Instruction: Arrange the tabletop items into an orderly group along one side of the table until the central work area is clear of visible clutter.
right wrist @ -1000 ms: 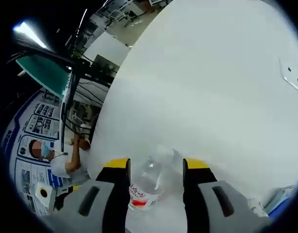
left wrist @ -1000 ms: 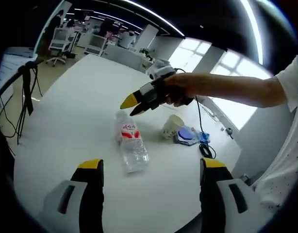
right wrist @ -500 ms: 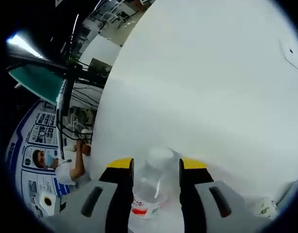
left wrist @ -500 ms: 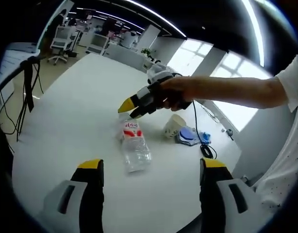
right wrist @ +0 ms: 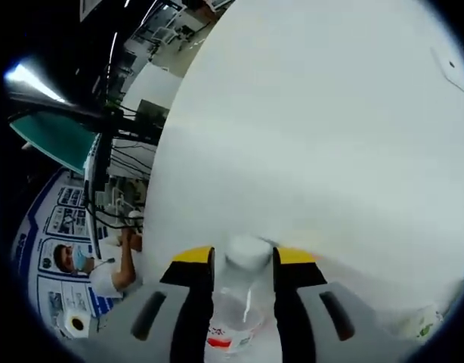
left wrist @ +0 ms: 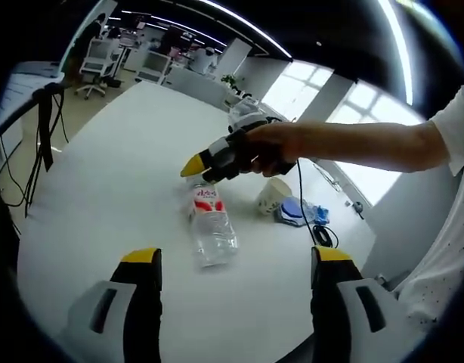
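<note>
- In the left gripper view we see the whole layout: a clear plastic bottle [left wrist: 209,227] with a red-and-white label lies on its side near the middle of the white surface [left wrist: 103,189], its cap end pointing away from the camera.
- That view also shows a pale paper cup [left wrist: 273,195] tipped on its side, a blue-and-white object [left wrist: 295,211] just beside it, and a dark cable [left wrist: 320,234] near the surface edge; all three lie well apart from the bottle, toward the windows.
- There we also see the right claw [left wrist: 196,171] held in a person's hand [left wrist: 270,147], its yellow-tipped jaws down at the bottle's cap end.
- The left claw [left wrist: 236,261] stands wide open with nothing between its jaws, short of the bottle and not touching it.
- The right gripper view gives the close look that the other lacks: the bottle's white cap [right wrist: 247,251] and neck sit squarely between the right claw's [right wrist: 243,257] two jaws.
- Those jaws are drawn in narrow against the neck on both sides, so we read the right claw as gripping the bottle.
- Beyond the surface edge in the right gripper view we see wall posters [right wrist: 58,249] and a seated person [right wrist: 111,265].
</note>
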Tool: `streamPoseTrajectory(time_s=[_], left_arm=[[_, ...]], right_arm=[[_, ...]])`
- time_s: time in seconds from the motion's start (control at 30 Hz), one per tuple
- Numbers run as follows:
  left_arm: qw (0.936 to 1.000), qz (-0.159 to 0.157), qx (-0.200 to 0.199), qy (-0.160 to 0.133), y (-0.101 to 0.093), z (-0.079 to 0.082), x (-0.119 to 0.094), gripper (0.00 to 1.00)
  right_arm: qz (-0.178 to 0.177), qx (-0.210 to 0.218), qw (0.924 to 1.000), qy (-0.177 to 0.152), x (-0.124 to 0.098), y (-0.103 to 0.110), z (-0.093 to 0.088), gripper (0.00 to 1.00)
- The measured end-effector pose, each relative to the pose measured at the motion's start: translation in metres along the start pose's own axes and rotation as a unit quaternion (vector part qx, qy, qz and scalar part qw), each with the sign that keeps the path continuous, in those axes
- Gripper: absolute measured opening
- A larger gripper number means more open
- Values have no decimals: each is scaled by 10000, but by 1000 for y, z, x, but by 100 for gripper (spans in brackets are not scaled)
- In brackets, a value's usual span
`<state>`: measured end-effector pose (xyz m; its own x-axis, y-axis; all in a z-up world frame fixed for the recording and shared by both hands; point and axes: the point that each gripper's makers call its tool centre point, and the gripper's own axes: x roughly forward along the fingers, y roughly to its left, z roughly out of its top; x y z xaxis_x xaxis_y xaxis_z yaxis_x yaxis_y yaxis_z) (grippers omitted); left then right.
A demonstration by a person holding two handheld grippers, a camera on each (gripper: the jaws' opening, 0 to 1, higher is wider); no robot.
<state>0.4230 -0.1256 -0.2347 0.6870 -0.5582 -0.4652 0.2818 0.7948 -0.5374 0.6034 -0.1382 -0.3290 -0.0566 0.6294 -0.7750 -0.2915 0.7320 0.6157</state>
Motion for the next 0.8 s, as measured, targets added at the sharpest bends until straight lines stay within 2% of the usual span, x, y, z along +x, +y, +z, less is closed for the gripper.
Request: streamPoseTrajectory(time_s=[0.1,0.43,0.8], left_arm=[[10000,-2,-8,1,0,-1,0,83],[10000,-1,-19,13,1,-2,1,83],[10000,-23,72,50,0,-1,4,82]], right_arm=[[-25,22,10000,-6,0,-2,-1,22],[-20,34,10000,-75,-3,1,-4,21],[-23,-340,9992,-188,-12,14,-7,21]])
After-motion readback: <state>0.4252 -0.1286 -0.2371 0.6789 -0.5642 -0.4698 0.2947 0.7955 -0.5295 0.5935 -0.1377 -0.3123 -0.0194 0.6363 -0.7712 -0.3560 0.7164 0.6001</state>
